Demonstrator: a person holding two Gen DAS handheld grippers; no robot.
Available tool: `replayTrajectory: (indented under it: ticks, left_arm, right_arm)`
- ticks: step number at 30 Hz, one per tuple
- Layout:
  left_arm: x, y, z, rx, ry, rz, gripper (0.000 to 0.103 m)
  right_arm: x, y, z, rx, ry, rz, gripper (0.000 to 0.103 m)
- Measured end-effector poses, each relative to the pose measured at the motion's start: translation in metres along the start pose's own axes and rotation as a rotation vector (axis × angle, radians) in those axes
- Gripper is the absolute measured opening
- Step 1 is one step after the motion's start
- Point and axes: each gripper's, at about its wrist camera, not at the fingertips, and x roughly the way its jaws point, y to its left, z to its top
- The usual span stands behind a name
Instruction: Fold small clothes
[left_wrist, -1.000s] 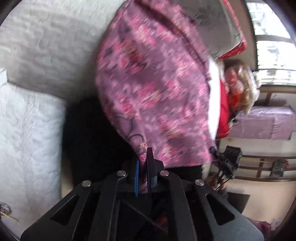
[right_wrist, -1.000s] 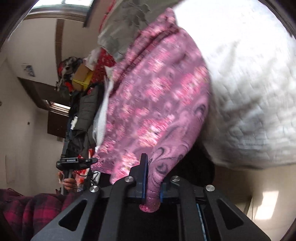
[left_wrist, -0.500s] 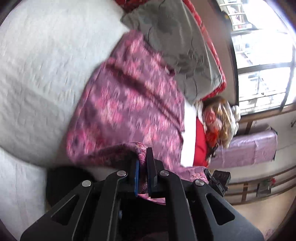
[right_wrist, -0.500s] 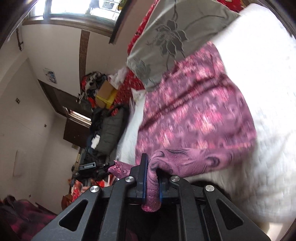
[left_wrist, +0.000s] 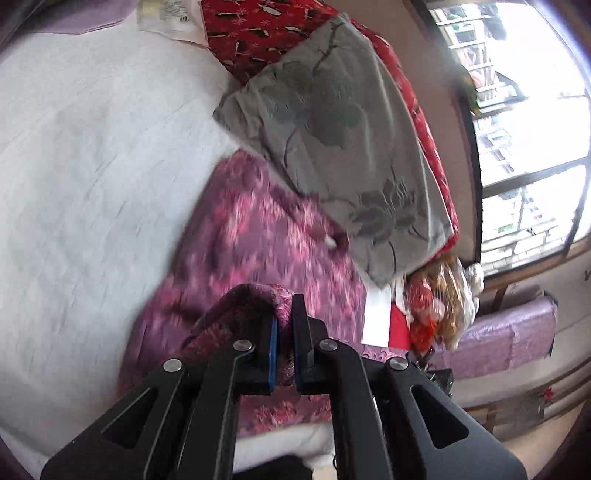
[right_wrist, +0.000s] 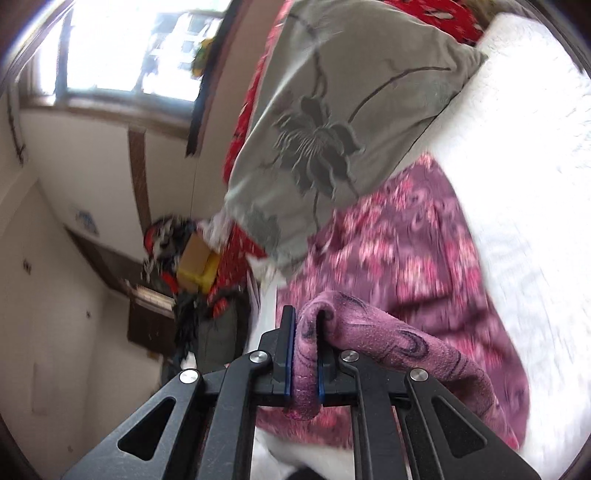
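- The left claw (left_wrist: 284, 332) is seen clamped on a bunched edge of the purple floral garment (left_wrist: 258, 236); the pinched cloth fills the narrow gap between the blue-lined pads.
- The right claw (right_wrist: 306, 354) is likewise clamped on a rolled fold of the same garment (right_wrist: 406, 258), a stub of which pokes out below the pads.
- The rest of the garment is spread on the white quilted bed (left_wrist: 92, 166), with its far edge tucked under or against a grey flower-print pillow (left_wrist: 340, 133); which of the two cannot be told.
- Its pattern is smeared by blur in both views, so the kind of garment cannot be made out.
- Its near edge is hidden behind the claw bodies.
- A red patterned cloth (left_wrist: 258, 33) is partly covered by the pillow.
- Clutter near the window (left_wrist: 535, 129) is too blurred to be named.
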Motion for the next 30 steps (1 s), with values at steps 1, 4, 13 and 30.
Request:
replayTrajectory:
  ticks: [1, 4, 13, 30]
  left_arm:
    - [0.006, 0.000, 0.007, -0.005, -0.001, 0.003, 0.004]
    - [0.033, 0.002, 0.038, -0.039, 0.004, 0.017, 0.004]
    - [0.092, 0.024, 0.092, -0.173, 0.044, 0.059, 0.004]
    - [0.057, 0.018, 0.108, -0.092, 0.018, 0.093, 0.038]
  right_arm:
    - [0.005, -0.005, 0.008, 0.023, -0.015, -0.008, 0.008]
    - [0.025, -0.024, 0.030, 0.094, -0.032, -0.033, 0.008]
    - [0.067, -0.074, 0.074, 0.277, -0.091, -0.073, 0.015]
    - [0.046, -0.053, 0.110, 0.172, -0.133, -0.290, 0.047]
